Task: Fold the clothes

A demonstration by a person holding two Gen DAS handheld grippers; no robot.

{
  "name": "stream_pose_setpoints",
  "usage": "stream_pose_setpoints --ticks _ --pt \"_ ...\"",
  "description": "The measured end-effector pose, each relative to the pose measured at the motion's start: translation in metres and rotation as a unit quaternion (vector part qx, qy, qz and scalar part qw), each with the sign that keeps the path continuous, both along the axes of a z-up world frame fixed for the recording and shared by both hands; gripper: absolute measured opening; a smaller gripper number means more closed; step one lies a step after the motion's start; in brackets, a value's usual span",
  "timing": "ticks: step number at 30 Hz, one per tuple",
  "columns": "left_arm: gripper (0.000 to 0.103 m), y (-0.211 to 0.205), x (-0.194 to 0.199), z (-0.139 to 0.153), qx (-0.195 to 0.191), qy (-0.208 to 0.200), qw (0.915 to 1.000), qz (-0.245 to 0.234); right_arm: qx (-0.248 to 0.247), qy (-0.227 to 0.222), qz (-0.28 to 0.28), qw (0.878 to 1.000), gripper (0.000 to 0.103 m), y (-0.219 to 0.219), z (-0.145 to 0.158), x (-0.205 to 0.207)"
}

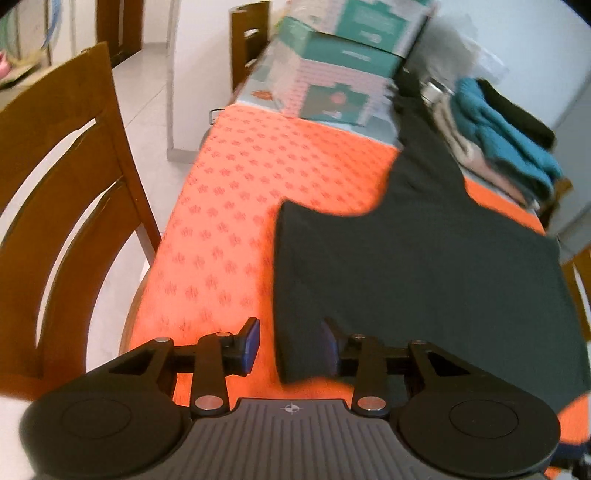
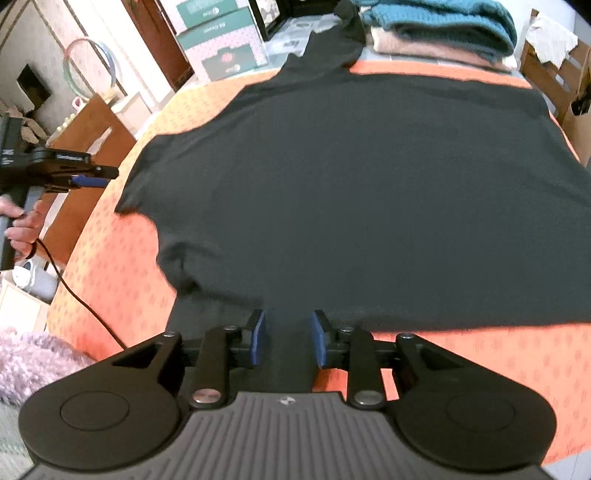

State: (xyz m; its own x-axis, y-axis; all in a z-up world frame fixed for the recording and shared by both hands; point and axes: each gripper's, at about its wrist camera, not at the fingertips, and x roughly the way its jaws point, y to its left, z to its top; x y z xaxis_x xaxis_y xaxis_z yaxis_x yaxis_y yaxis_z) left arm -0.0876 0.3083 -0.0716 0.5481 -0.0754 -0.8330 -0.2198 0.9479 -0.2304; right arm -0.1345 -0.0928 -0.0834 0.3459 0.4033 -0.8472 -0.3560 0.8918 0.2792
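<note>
Left hand-held gripper [image 1: 291, 343]: jaws parted, blue pads [image 1: 252, 341] clear of cloth; the near corner of the black garment [image 1: 424, 266] lies beneath the gap, ungripped. Right hand-held gripper [image 2: 288, 341]: jaws likewise parted, a strip of the garment's near hem between the pads, no pad visibly pressing it. Black garment: spread flat on the desk [image 1: 229, 206], over its orange patterned cloth. Folded clothes stack [image 2: 443, 26], teal on top: far end of desk. Teal boxes [image 1: 332, 66]: beside the stack. Wooden chair [image 1: 66, 206]: left of desk.
</note>
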Motion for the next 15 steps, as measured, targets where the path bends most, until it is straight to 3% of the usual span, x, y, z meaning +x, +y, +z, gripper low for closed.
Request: stream_pose_setpoints --ticks 6,15 --pt "0.044 -0.037 -0.058 0.009 -0.016 -0.003 0.9994 -0.030 -0.004 0.021 0.021 1.000 0.031 -0.014 -0.010 -0.020" --pt "0.047 -0.117 -0.122 -0.009 -0.062 0.026 0.9947 -0.078 0.000 0.026 0.057 0.998 0.035 -0.026 -0.027 -0.056"
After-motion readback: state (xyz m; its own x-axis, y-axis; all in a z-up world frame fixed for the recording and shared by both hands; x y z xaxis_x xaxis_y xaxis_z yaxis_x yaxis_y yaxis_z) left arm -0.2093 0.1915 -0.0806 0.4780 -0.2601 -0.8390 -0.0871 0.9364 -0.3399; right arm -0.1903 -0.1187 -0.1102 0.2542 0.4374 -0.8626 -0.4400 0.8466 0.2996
